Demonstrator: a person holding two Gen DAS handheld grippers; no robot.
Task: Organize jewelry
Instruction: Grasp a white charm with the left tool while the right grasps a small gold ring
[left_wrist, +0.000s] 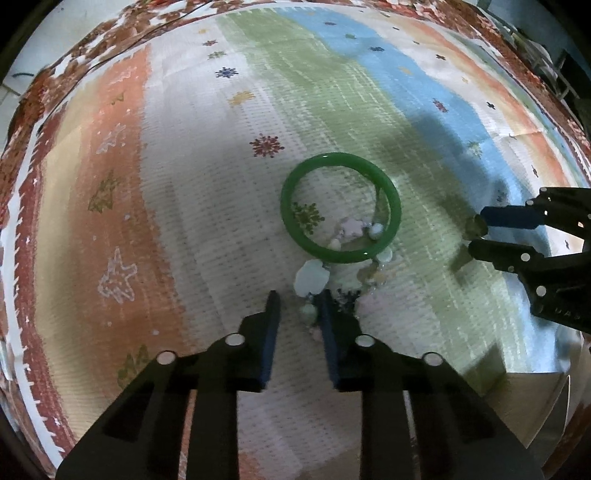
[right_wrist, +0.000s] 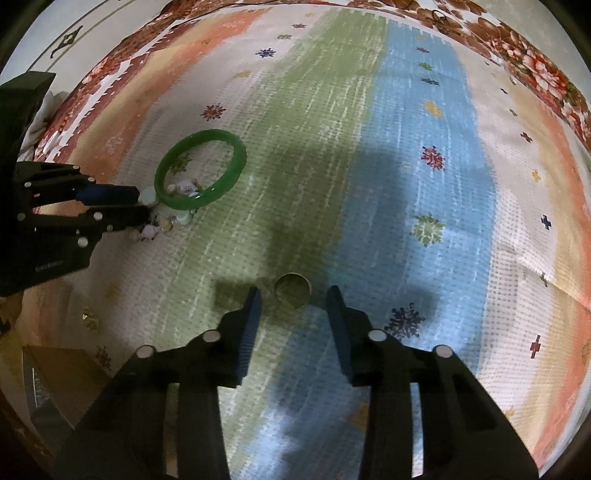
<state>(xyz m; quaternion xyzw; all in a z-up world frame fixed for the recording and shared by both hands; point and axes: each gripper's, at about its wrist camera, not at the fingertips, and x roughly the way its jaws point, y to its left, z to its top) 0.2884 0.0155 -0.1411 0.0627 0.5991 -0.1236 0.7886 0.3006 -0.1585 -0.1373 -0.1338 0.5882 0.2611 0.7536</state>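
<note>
A green bangle (left_wrist: 340, 206) lies flat on the striped cloth, partly over a bracelet of pale beads and charms (left_wrist: 312, 278). My left gripper (left_wrist: 297, 299) is open, its fingertips just short of the pale beads, one bead between them. In the right wrist view the bangle (right_wrist: 201, 171) and beads (right_wrist: 155, 229) sit at the left with the left gripper (right_wrist: 142, 203) beside them. A small dull ring (right_wrist: 292, 291) lies on the cloth just ahead of my open right gripper (right_wrist: 293, 295). The ring (left_wrist: 474, 224) shows between the right gripper's fingertips (left_wrist: 474, 230).
The colourful striped cloth (right_wrist: 406, 147) with a floral border covers the whole surface. A dark box corner (right_wrist: 55, 384) shows at the lower left of the right wrist view. A pale box edge (left_wrist: 535, 387) shows at the lower right of the left wrist view.
</note>
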